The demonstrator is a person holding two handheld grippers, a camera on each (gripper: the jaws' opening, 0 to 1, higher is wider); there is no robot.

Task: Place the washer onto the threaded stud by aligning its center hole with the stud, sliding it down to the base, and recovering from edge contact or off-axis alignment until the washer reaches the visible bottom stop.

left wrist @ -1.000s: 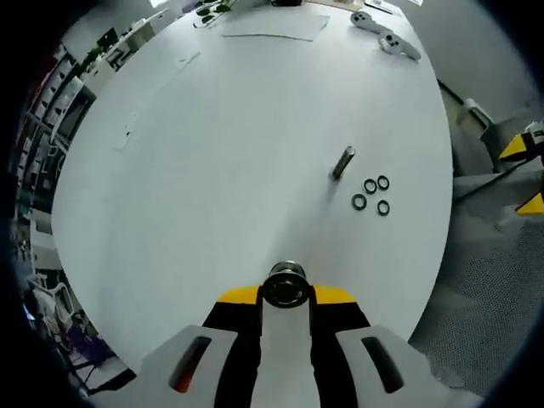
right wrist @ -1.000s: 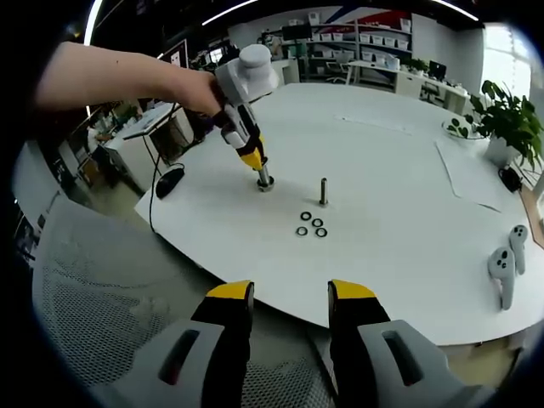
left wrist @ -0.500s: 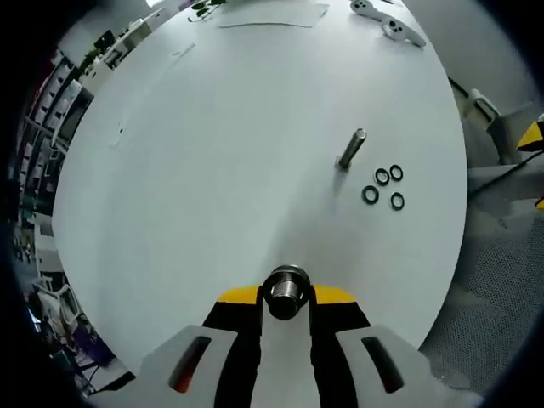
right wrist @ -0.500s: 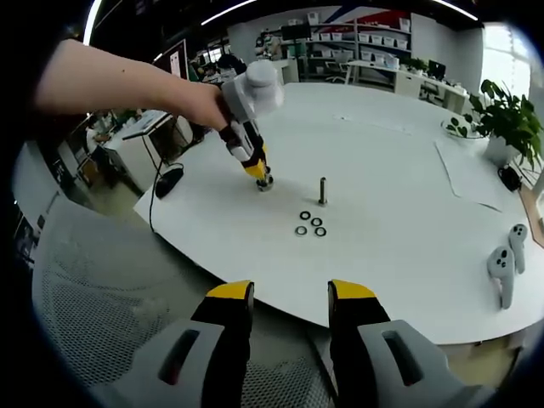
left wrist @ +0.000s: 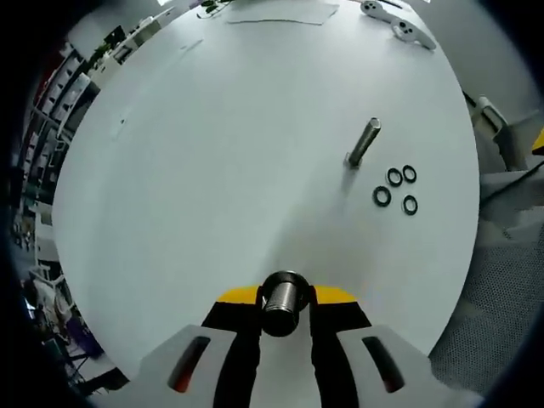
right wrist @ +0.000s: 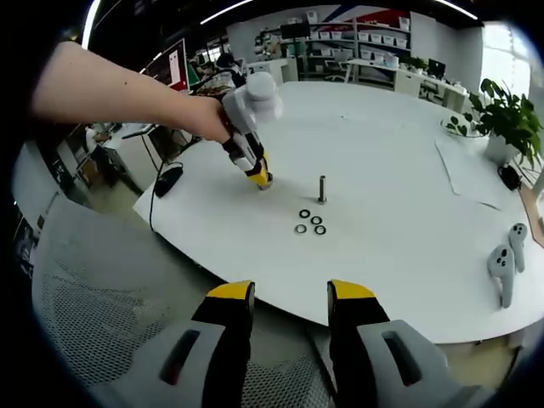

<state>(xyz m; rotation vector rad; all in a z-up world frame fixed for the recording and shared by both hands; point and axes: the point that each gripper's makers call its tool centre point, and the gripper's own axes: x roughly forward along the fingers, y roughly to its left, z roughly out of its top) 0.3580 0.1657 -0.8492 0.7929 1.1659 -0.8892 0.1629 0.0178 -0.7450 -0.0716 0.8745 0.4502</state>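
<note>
Over the last second the left gripper [left wrist: 284,299], jaws clamped on a metal cylinder [left wrist: 283,297], has tilted away while the stud [left wrist: 363,143] and four washers [left wrist: 396,188] lie ahead-right untouched; the right gripper [right wrist: 289,293] waits open-jawed, so placement hasn't begun.

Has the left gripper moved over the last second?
Yes. In the right gripper view, the left gripper has tilted, staying left of the upright stud.

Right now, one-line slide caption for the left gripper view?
Left tool shut on a metal cylinder above a white table; upright threaded stud and four black washers lie ahead.
</note>
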